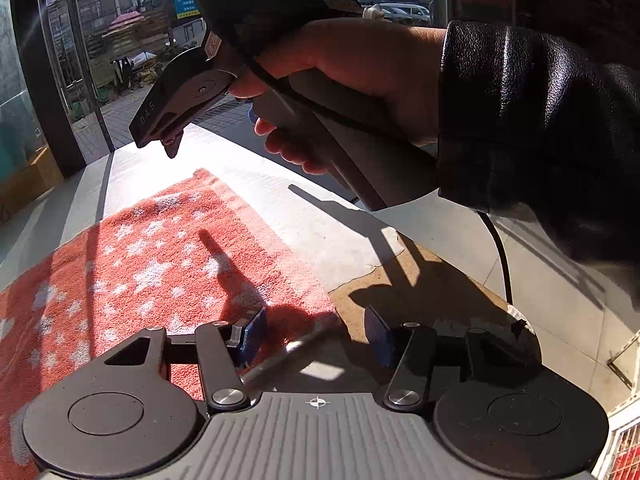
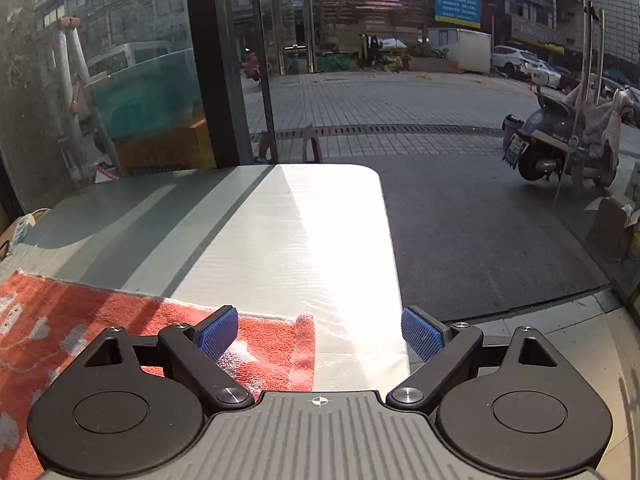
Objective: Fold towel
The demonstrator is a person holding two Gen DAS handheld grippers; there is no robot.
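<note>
On the white table, the red star-patterned towel is lying spread flat, its right-hand edge running close to the table's side and one corner curling up slightly in the right wrist view. No fold is showing yet, so the task looks to be at its very start.

Over the near corner, the left gripper is hovering with its jaws standing wide apart and nothing between them; one blue pad is sitting over the cloth, while the other is hanging over a worn brown patch at the table edge. Beyond it, the right gripper is poised above the far corner, its jaws likewise gaping and empty, one pad above the towel and the other out over bare tabletop; in the left wrist view its hand is holding it well clear of the surface.

Several risks are building from here. Closing at this height would likely be catching air rather than the hem. Because each tool is straddling the edge, a pinch may be taking only a few loops of terry and slipping out on the lift. Strong sunlight and hard shadows are washing out the edge line, making a misjudged corner likelier. Uneven lifting could be dragging the towel toward the table's side.
</note>
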